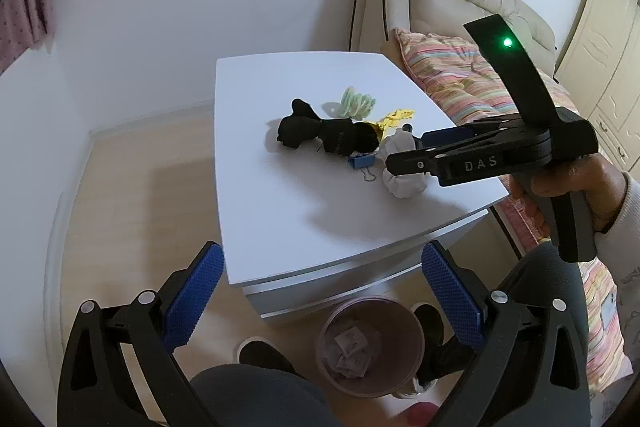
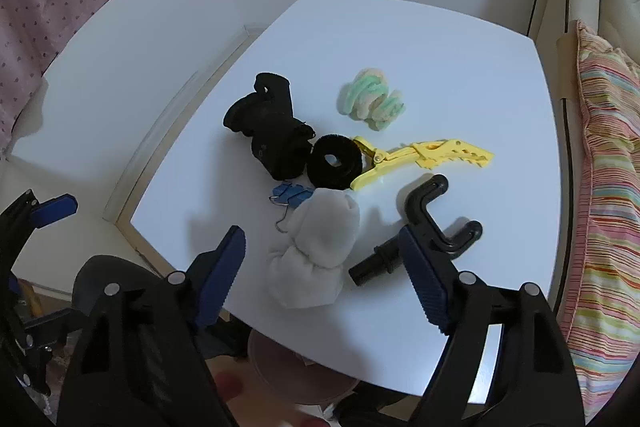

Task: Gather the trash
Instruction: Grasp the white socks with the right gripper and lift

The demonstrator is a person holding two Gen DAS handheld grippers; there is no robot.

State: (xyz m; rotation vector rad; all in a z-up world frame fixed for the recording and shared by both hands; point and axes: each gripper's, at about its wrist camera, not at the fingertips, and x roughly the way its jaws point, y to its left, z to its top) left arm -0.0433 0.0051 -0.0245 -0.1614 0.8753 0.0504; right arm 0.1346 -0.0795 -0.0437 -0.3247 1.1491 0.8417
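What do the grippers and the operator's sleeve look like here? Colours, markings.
Both grippers are black frames with silver pivot screws and blue ribbed pads. The right gripper has "DAS" lettered on its side, a grey pistol handle and a black upright fin with a green light. The left gripper shows the same blue pads. The hand on the handle comes out of a light grey sleeve.

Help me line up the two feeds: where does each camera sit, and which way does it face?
Left wrist: on the left gripper, looking down past the white table at the bin; right gripper, hand, knees show.
Right wrist: on the right gripper, above the crumpled white tissue; left gripper at the left edge.
Shared: table, tissue, black sock.
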